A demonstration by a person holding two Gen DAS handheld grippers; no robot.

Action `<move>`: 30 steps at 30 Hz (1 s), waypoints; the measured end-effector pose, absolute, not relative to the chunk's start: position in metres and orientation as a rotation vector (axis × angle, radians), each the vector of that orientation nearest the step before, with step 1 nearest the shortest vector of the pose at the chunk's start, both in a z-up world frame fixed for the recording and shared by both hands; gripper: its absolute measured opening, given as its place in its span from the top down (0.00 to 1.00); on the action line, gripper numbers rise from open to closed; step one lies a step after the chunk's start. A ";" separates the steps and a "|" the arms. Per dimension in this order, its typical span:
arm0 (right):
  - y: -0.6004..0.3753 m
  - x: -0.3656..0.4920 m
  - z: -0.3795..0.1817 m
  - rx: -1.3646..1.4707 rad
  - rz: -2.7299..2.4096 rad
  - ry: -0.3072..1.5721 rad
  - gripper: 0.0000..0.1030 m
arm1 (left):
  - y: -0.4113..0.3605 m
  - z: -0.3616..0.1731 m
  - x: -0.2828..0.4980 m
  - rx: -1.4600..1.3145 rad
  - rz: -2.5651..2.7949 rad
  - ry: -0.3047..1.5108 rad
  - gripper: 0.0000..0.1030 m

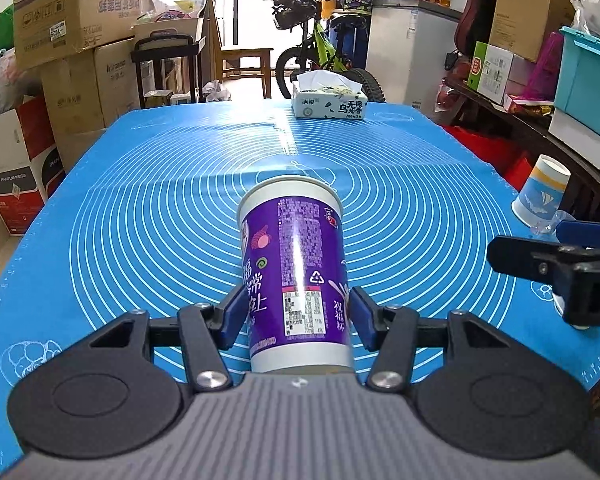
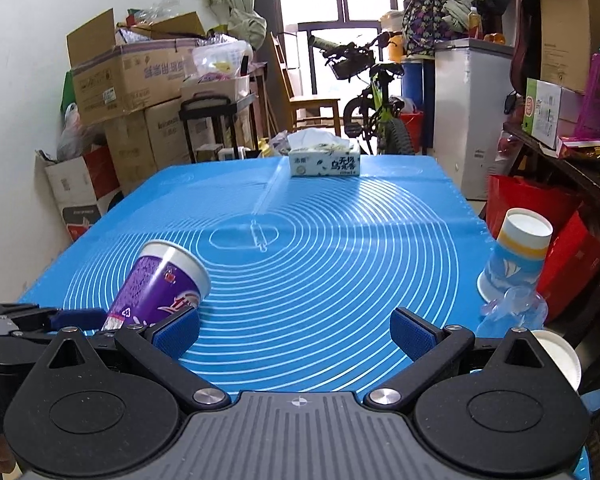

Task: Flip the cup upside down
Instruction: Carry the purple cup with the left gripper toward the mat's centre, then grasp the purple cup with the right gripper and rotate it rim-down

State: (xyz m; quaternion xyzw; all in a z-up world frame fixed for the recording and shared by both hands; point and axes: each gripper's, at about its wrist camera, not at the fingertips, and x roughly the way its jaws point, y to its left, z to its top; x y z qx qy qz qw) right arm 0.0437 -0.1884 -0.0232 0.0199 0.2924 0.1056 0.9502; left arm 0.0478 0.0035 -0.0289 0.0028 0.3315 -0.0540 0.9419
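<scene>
In the left wrist view, cardboard boxes [image 1: 76, 12] are stacked at 10 o'clock beyond the tabletop [image 1: 140, 200], which a blue mat with white rings covers. The left gripper [image 1: 298, 320] sits at 6 o'clock with its blue pads [image 1: 232, 316] pressed against both sides of the purple cup [image 1: 296, 264]. The cup is held clear of the mat and tilted away from the camera, its wide white-rimmed end pointing toward 12 o'clock and its narrow end close to the gripper body. A tissue box [image 1: 329, 100] stands at the far edge of the tabletop at 12 o'clock, with a green bicycle [image 1: 320, 48] behind it. A blue-and-white paper cup [image 1: 542, 196] stands upside down at 3 o'clock near the right edge.

In the right wrist view, the purple cup shows at 9 o'clock, leaning, with the left gripper's fingers on it. The right gripper [image 2: 294, 334] is at 6 o'clock, its jaws spread wide with only mat between them. The paper cup appears at 3 o'clock, with a crumpled clear plastic piece [image 2: 512, 308] just beside it.
</scene>
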 end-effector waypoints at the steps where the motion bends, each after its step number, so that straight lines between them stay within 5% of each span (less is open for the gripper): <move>1: -0.188 0.044 -0.023 0.038 0.213 0.596 0.00 | 0.004 -0.029 0.048 0.004 -0.111 0.676 0.45; 9: -0.185 0.046 -0.024 0.021 0.222 0.614 0.00 | 0.012 -0.028 0.046 -0.030 -0.118 0.671 0.24; 19: -0.169 0.050 -0.015 -0.113 0.265 0.606 0.00 | 0.022 -0.020 0.041 -0.037 -0.106 0.648 0.11; 30: -0.087 0.059 0.016 -0.872 0.373 0.425 0.00 | 0.050 -0.006 0.026 -0.022 -0.075 0.602 0.05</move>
